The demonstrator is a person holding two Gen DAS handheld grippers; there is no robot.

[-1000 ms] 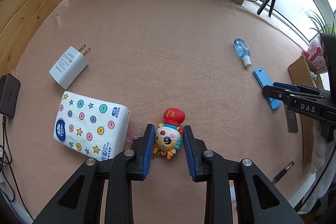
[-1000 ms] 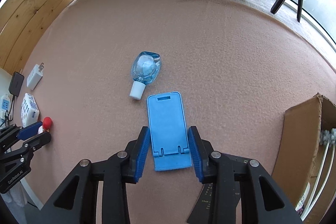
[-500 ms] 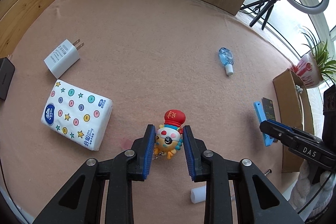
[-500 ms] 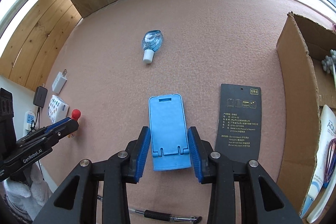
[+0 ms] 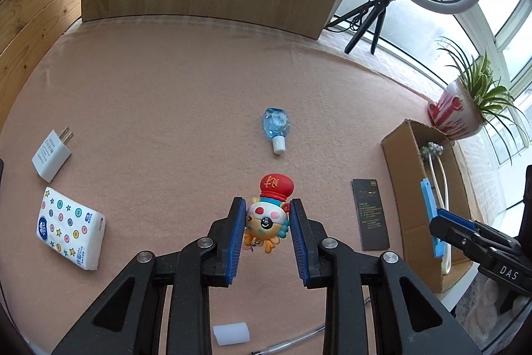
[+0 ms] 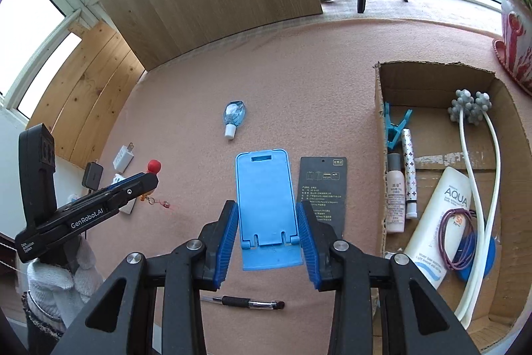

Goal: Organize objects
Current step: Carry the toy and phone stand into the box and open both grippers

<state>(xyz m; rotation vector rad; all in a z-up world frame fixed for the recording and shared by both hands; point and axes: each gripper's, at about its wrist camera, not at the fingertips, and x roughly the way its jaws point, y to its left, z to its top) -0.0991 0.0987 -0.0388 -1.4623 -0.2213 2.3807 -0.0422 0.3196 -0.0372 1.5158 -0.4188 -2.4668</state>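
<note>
The left tool is clenched on a cartoon figurine, held above the pink bench. The right tool grips a blue phone stand beside the cardboard box.

Both claws clamped, raised.

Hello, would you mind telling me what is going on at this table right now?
A person is tidying loose items with two handheld grippers. The left gripper is shut on a cartoon figurine held above the pink mat. The right gripper is shut on a blue phone stand, held near the open cardboard box, which already holds toiletries. A small blue bottle, a white charger, a tissue pack and a black card lie on the mat.
</note>
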